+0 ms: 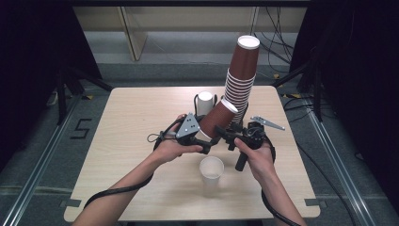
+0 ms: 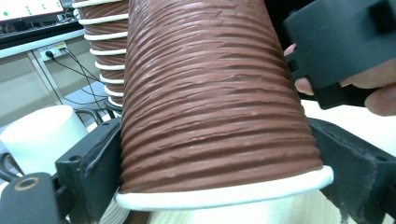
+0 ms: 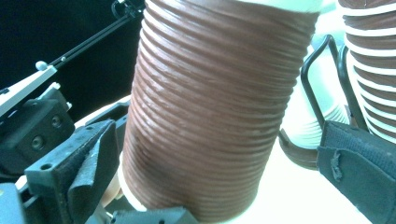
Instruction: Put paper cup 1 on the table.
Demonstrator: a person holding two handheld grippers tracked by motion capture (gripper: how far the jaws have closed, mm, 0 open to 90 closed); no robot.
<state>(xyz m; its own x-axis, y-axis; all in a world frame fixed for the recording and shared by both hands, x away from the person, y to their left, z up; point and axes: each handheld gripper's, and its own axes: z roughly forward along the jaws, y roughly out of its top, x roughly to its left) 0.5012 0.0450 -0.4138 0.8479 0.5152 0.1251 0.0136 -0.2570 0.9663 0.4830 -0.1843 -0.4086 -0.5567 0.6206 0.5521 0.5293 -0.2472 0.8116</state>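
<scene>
At the centre of the high view, the left gripper (image 1: 203, 141) has its fingers clamped on the brown ribbed cup (image 1: 217, 120) near its rim. The right gripper (image 1: 225, 134) brackets it, one finger standing clear. Best keep the cup steady, squeezing lightly, so the paper wall doesn't buckle above the worktop (image 1: 136, 117).

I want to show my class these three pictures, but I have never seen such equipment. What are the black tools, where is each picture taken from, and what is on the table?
A person holds two hand-operated grippers. The high view looks down on the wooden table; the other two come from cameras riding on each gripper. The left gripper clamps a brown ribbed paper cup near its rim. The right gripper has that cup between its jaws, one jaw apart from it. On the table stand a white cup, a tall cup stack and white cups in a wire holder.
</scene>
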